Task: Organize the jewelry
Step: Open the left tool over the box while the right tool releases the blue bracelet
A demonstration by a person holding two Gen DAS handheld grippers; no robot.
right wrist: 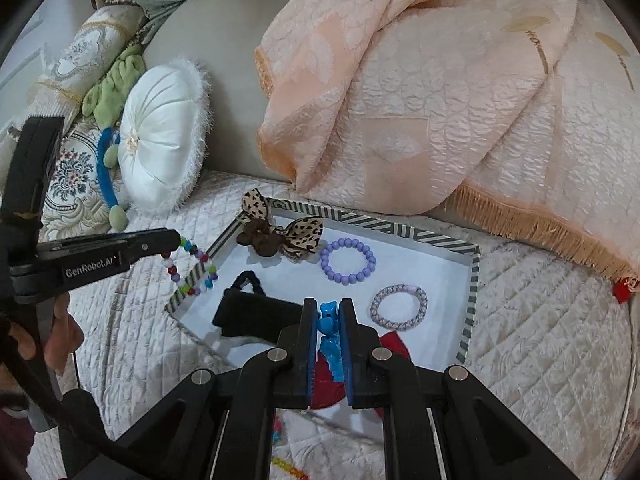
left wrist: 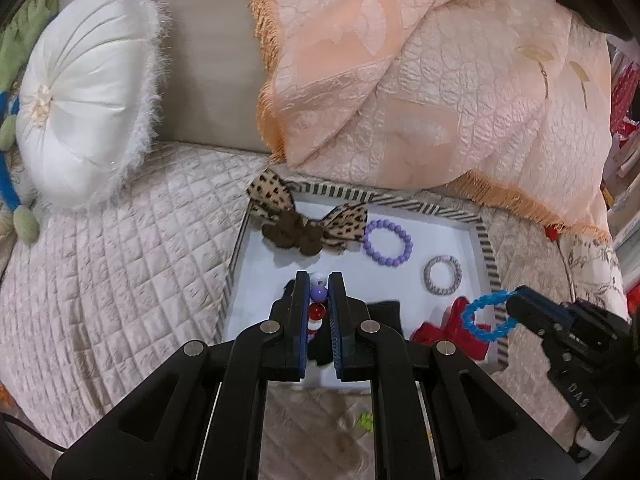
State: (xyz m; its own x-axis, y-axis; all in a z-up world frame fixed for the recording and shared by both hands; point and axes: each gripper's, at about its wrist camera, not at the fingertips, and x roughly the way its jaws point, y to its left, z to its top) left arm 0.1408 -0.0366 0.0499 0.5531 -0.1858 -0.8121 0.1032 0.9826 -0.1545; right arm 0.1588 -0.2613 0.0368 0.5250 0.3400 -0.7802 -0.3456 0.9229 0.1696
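Setting: quilted cream sofa seat [left wrist: 120, 280], with a peach fringed blanket [left wrist: 420, 80] heaped behind and a round white fur-edged cushion [left wrist: 80, 112] at the left.
Carrier: shallow white tray with a striped rim [right wrist: 474, 280], lying on the seat below the blanket.
Left gripper [left wrist: 319, 280]: jaws clamped on a bracelet of mixed coloured beads [right wrist: 192, 268], which dangles over the tray's left rim.
Right gripper [right wrist: 329, 304]: jaws clamped on a bright blue coiled plastic ring [left wrist: 486, 316], held above the tray's near right corner.
Already in tray: leopard-print fabric bow [right wrist: 298, 236] at the far left corner, lilac bead bracelet [right wrist: 348, 260] mid-tray, grey braided band [right wrist: 399, 306] by the right edge, black fabric piece [right wrist: 256, 314] and red fabric piece [left wrist: 448, 328] along the near edge.
Risk: judged from here, the beaded bracelet may snag on the rim or drop onto the seat if released too early; the ring could land on the red piece and tangle.
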